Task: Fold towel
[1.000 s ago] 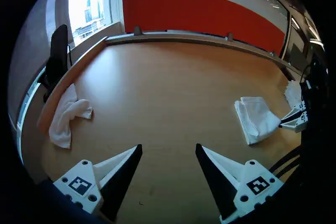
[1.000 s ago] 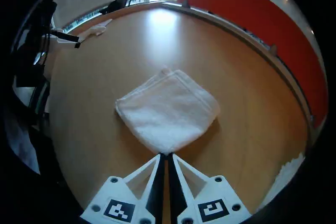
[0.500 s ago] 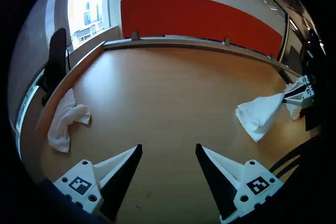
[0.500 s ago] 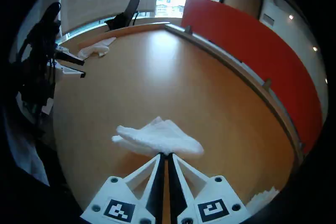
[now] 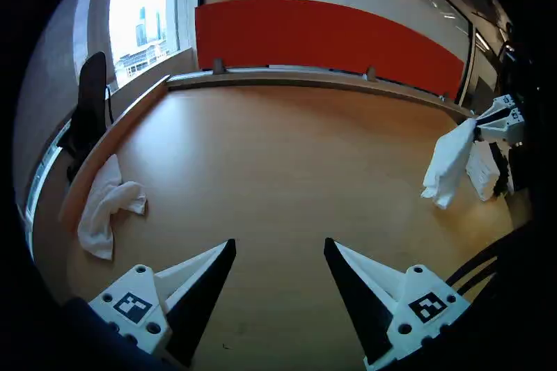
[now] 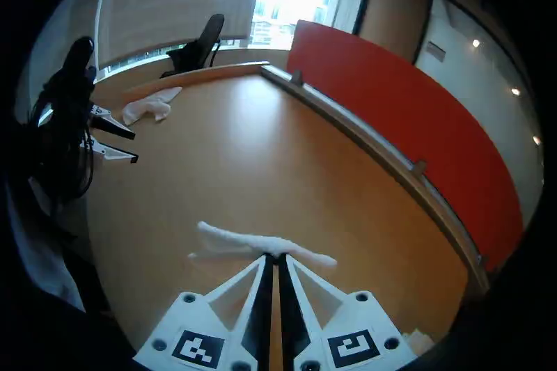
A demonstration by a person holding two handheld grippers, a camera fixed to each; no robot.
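The folded white terry towel (image 5: 445,162) hangs at the right edge of the left gripper view, pinched by its edge in my right claw (image 6: 278,258), probably bound for the white folded stack (image 5: 482,170) beside it. My left claw (image 5: 278,246) sits spread and empty, bottom centre, free for the crumpled white towel (image 5: 104,207) lower left.
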